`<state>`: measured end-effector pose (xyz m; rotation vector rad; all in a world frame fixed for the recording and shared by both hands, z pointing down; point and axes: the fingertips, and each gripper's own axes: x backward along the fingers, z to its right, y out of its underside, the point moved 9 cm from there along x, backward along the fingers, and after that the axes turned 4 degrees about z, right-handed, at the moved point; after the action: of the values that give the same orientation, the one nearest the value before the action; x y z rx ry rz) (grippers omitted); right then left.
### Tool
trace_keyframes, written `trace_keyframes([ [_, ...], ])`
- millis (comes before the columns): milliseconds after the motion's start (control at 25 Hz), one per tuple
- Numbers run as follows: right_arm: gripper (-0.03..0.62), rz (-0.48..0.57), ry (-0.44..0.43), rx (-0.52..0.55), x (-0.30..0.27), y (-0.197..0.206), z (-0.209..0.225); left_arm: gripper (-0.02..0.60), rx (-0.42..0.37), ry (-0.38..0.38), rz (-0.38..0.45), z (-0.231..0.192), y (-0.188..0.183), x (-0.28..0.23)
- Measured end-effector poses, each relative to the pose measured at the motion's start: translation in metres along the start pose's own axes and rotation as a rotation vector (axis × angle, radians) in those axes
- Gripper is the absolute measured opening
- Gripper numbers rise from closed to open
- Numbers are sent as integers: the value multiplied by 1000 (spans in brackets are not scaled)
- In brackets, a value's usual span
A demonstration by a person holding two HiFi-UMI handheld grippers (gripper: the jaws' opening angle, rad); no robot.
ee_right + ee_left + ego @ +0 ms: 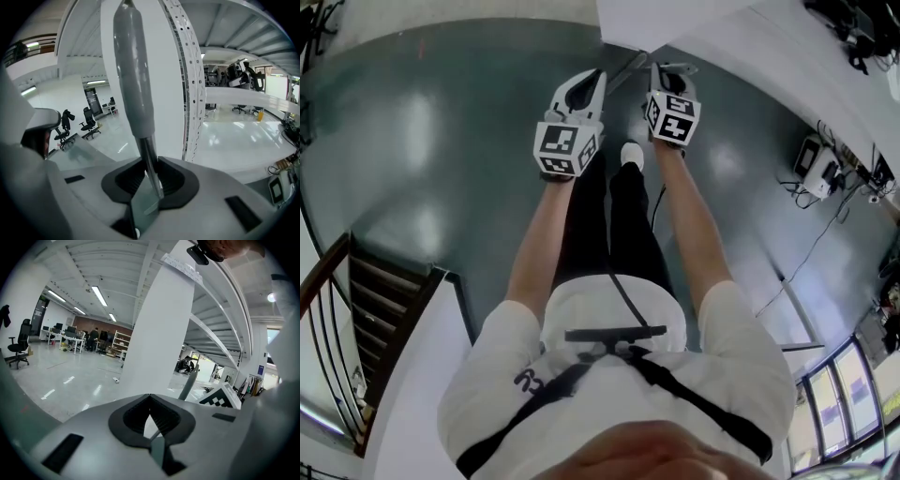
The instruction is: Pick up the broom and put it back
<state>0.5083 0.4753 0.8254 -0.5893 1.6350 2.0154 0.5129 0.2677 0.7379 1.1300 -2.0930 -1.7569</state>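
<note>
Right gripper (149, 180) faces the white column (164, 93) that fills the centre of its view. Its jaws are narrowed onto the broom (133, 70). The grey grip rises to the top centre of the frame, its long axis nearly upright and leaning slightly left. The metal shaft (151, 161) is pinched between the pads. Left gripper (150, 397) has its jaws together and empty, and the handle shows to the right in its view.
</note>
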Motion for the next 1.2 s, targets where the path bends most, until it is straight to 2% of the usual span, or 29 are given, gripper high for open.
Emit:
trace_keyframes([
  [200, 95, 67, -13, 27, 43, -31, -6, 9, 7, -12, 33, 12, -25, 17],
  [360, 94, 138, -18, 136, 82, -69, -22, 9, -2, -19, 111, 27, -67, 33],
  [440, 94, 172, 2, 156, 102, -88, -28, 9, -22, -21, 139, 36, -89, 40],
  [560, 94, 217, 33, 143, 132, -114, -36, 9, -69, -18, 160, 53, -119, 52],
  [840, 95, 342, 65, 102, 201, -179, -36, 9, -103, 9, 226, 89, -186, 69],
  [1040, 95, 416, 46, 47, 249, -212, -52, 9, -145, -41, 231, 101, -221, 98],
  [1200, 95, 496, 26, 43, 285, -238, -69, 9, -149, -46, 285, 109, -246, 124],
])
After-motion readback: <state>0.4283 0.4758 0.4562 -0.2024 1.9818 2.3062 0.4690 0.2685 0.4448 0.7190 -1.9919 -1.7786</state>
